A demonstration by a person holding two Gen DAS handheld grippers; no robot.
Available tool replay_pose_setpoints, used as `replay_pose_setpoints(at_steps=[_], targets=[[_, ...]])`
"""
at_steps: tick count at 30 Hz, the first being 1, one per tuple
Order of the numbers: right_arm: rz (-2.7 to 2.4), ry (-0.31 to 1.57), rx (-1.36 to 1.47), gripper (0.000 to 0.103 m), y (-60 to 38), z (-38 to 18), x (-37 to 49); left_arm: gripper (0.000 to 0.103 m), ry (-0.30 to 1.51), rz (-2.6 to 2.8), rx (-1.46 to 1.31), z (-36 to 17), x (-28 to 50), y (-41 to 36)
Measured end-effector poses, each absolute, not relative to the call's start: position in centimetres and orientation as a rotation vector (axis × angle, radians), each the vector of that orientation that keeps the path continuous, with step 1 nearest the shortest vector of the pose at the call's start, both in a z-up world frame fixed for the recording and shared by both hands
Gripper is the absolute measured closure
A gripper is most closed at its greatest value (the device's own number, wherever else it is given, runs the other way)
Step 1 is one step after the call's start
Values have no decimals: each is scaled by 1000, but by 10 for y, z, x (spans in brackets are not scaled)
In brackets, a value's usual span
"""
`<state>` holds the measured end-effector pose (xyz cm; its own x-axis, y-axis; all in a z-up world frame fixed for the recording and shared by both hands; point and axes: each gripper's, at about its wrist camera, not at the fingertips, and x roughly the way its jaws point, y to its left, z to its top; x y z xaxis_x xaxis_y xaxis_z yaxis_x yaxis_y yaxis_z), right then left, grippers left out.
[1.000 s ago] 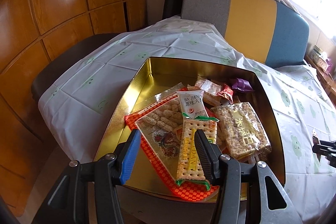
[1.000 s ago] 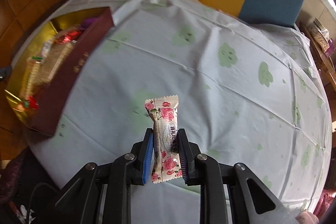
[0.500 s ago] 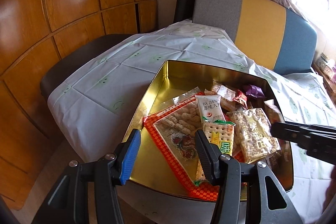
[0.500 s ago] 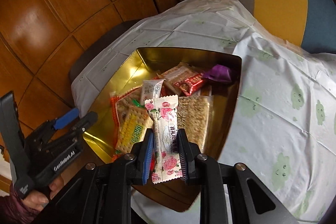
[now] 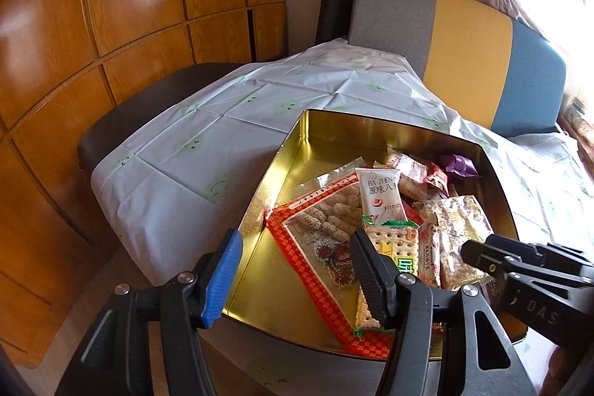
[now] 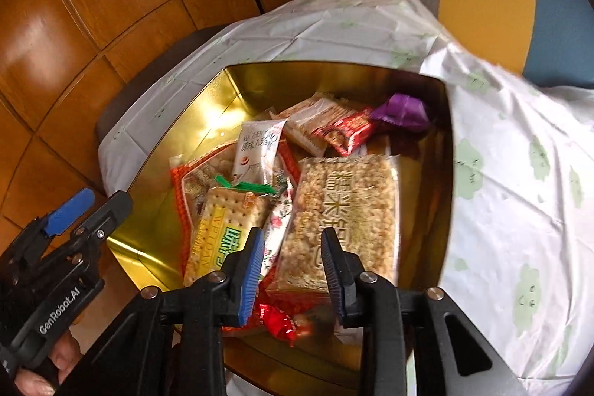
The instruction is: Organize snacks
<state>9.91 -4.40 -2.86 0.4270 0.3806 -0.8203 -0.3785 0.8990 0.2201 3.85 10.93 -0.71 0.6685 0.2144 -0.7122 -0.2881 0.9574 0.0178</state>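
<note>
Currently, contents of the gold tin, which sits on the bench with its pale green-patterned cloth:

- rose-printed snack packet, lying between the cracker pack and the puffed-rice bar, resting on both;
- white sachet, over the large red-bordered biscuit bag;
- several small wrapped pieces at the far end, among them a red one and a purple candy;
- red foil sweet at the near edge, partly hidden behind the claw.

Right claw: released, jaws apart and empty, poised just over the rose-printed packet and the rice bar.

Left claw: spread wide, grasping nothing, hanging over the near left corner of the tin.

Status: every snack in view lies inside the tin; none shows on the visible stretch of cloth. Judged near complete. Parts of the bench lie outside both views, so any strays there cannot be told. The pile is loose and overlapping, and straightening may remain.
</note>
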Motion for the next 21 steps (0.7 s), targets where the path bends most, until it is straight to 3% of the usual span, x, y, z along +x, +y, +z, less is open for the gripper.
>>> replay_pose_setpoints(at_steps=[5,8,21], targets=[[391,948,-5,68,-59,-17,85,33,778,274,-89,-6,36,100],[327,895,-14,63,-67,-12,79,33,758,264,-80,-3,31,92],[189,818,-37,63,-95,-11,44,25,713,208,-67,2,8,61]])
